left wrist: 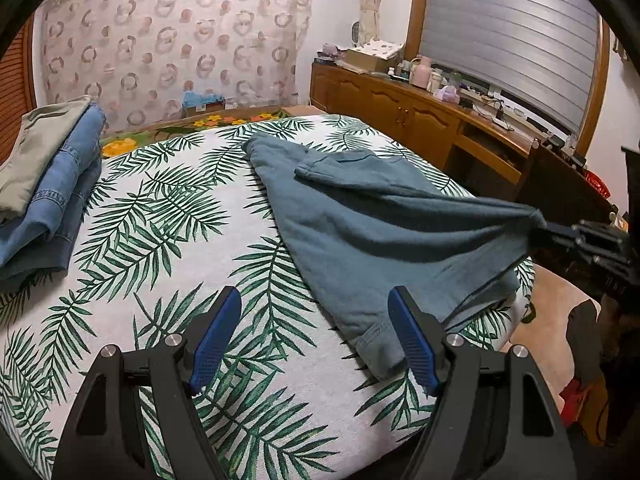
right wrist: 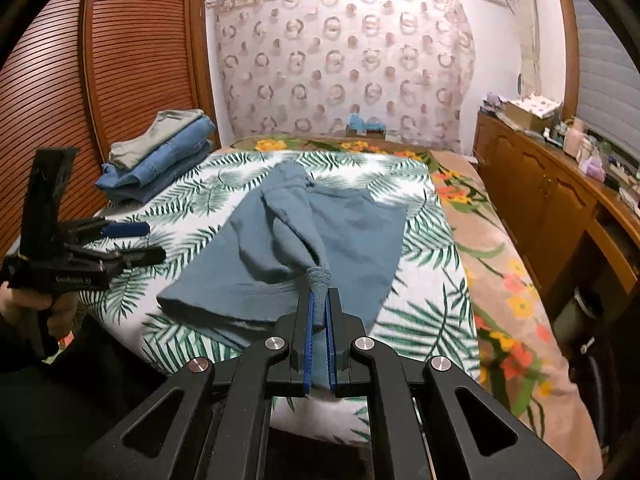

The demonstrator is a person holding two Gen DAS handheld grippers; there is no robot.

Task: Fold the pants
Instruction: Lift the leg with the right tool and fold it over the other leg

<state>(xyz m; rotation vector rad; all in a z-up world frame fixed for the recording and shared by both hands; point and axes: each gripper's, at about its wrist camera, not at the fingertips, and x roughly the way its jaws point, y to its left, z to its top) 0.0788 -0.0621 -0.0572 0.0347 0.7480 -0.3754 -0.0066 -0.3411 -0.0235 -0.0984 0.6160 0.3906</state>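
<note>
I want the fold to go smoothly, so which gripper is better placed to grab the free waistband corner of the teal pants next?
Probably the left gripper: its jaws stand open and empty, just beside the near corner of the teal pants. The right gripper is shut on a bunched cuff.

Soft, even indoor light, faint shadows, strong fisheye bending with black corners, slight blur toward edges.

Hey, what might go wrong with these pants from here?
1. The right gripper pinches only a bunched cuff of the teal pants; it may slip free.
2. The left gripper is open and holds nothing, so pulling could drag the pants across the bed.
3. One leg lies crumpled over the other, so creases may get folded in.
</note>
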